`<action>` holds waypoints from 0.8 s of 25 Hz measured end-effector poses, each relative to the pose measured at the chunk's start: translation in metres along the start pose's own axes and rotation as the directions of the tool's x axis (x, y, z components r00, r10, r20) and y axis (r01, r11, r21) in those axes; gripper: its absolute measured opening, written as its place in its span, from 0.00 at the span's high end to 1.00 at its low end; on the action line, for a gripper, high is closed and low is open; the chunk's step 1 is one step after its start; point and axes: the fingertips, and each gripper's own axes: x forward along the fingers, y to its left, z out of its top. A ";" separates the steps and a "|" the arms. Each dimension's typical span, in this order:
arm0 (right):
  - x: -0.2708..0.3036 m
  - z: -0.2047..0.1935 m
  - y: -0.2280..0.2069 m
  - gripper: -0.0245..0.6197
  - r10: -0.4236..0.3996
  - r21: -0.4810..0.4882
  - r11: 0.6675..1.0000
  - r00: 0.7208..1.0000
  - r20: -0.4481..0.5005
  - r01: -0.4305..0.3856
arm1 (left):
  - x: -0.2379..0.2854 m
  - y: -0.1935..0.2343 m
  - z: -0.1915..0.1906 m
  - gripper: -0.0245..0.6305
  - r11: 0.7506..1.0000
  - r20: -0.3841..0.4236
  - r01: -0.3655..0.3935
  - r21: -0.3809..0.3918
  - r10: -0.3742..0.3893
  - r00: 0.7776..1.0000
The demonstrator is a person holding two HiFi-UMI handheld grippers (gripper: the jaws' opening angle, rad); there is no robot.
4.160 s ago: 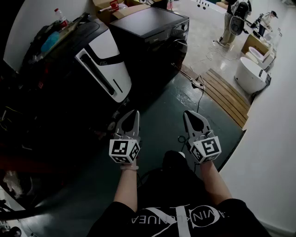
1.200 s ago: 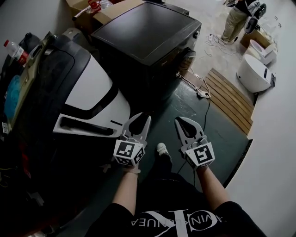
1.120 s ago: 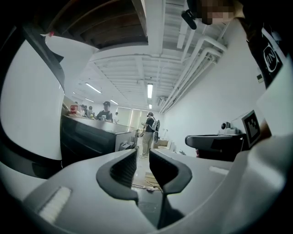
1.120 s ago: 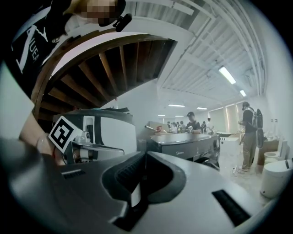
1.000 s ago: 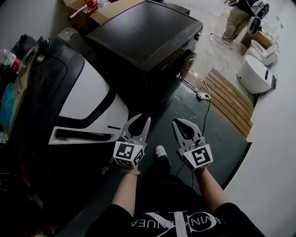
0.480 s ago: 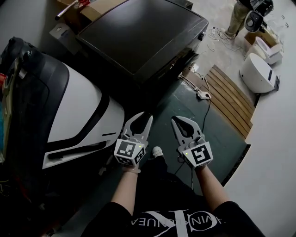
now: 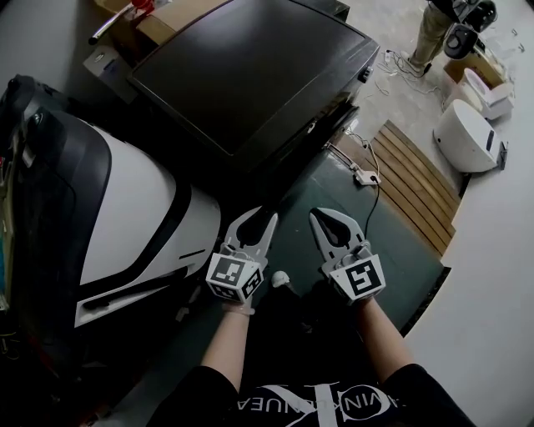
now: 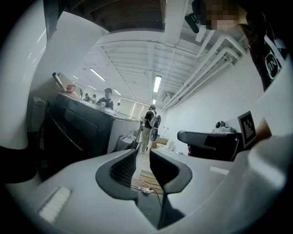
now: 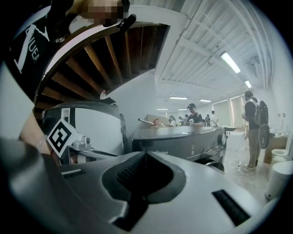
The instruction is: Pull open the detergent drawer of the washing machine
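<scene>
- The left gripper (image 7: pixel 259 220) is held out at a low, nearly level angle in the person's left hand; its marker cube faces up at the camera on the head.
- Its fingers (image 8: pixel 120 170) are parted by a narrow gap and are opening; nothing is held between them, and only floor is seen through the gap.
- The right gripper (image 7: pixel 324 218) is held just beside the left one, pointing the same way.
- Its fingers (image 9: pixel 132 174) are closed tip to tip, with nothing gripped.
- A dark front-loading washing machine (image 7: pixel 250 75) stands ahead of both sets of fingertips, clear of them; no finger touches it.
- From the right gripper view its front panel is seen beyond the closed fingertips, with a round knob (image 9: pixel 223 135) at the panel's far right end.
- The detergent drawer cannot be picked out on that dark panel.
- A rounded white and black appliance (image 7: pixel 133 217) lies to the left of the left fingers, close beside them.
- A slatted wooden platform (image 7: pixel 413 179) lies on the floor ahead and to the right of the right fingers, well apart, with a white power strip (image 7: pixel 365 176) at its near edge.
- A standing person (image 7: pixel 435 25) is seen far beyond the washing machine.
</scene>
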 end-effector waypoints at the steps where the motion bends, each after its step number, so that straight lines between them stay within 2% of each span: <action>1: 0.001 -0.001 -0.002 0.94 0.006 0.001 1.000 1.000 -0.001 -0.006 | 0.003 0.000 0.000 0.84 1.000 0.007 -0.002 -0.014 0.002 1.000; 4: 0.005 -0.005 -0.009 0.94 0.023 0.006 1.000 1.000 -0.001 -0.023 | 0.014 -0.001 -0.004 0.83 0.997 0.034 -0.015 -0.081 0.018 0.999; 8: 0.013 -0.014 -0.023 0.94 0.061 0.014 0.998 0.998 0.001 -0.061 | 0.029 0.004 -0.010 0.82 0.980 0.077 -0.054 -0.191 0.069 0.995; 14: 0.028 -0.026 -0.037 0.94 0.181 0.032 0.983 0.983 -0.019 -0.180 | 0.051 0.011 -0.018 0.81 0.958 0.103 -0.136 -0.253 0.166 0.981; 20: 0.041 -0.039 -0.047 0.94 0.306 0.003 0.952 0.951 -0.042 -0.306 | 0.070 0.027 -0.027 0.81 0.920 0.144 -0.228 -0.319 0.285 0.948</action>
